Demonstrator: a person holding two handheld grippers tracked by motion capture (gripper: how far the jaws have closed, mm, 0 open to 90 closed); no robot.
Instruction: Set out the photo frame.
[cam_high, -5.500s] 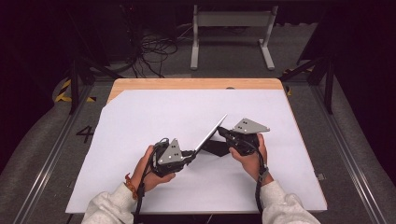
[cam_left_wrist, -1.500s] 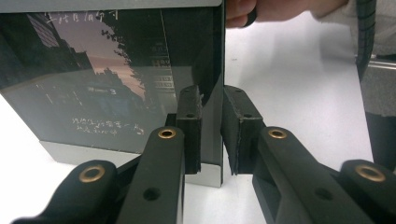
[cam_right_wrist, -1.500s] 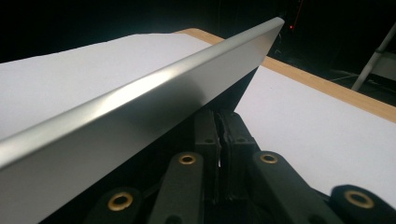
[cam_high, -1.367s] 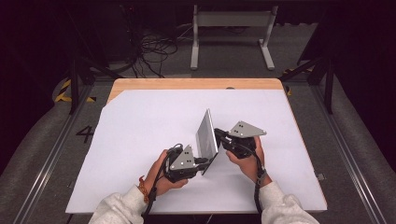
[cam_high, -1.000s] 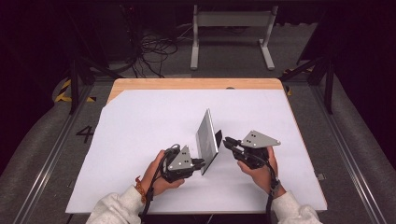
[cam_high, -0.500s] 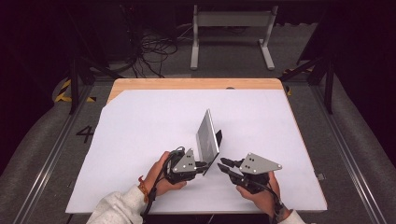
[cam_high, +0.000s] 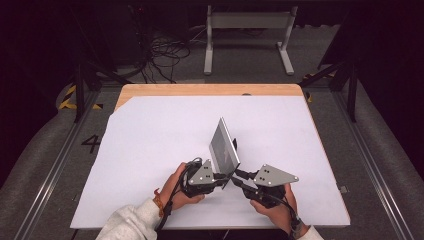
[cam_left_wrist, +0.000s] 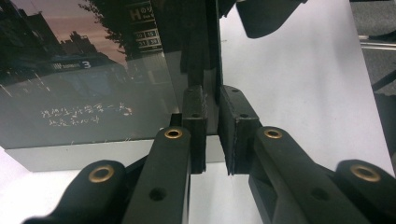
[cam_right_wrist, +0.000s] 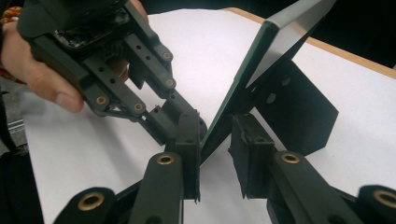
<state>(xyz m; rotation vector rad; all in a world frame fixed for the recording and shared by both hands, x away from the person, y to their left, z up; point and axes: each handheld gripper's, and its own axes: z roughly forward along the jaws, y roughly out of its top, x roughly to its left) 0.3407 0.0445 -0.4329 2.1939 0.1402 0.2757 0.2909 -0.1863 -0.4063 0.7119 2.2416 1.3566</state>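
Frame: a picture frame (cam_high: 223, 148) is stood tilted on the white table (cam_high: 150, 150), its black back prop (cam_right_wrist: 299, 112) swung out so it can stand alone.
Left gripper (cam_left_wrist: 212, 133): jaws are clamped on the frame's lower edge, keeping it steady.
Right gripper (cam_right_wrist: 215, 154): jaws have just been opening; they straddle the frame's corner with a gap at one pad, so no grip is judged.

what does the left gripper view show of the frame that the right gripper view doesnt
Left gripper view: the photo frame's glass front, a dusk street picture with pale writing, clamped by the left gripper. Right gripper view: its back edge, black stand, a hand, and the right gripper, jaws just opening around the frame. Both: the white table.
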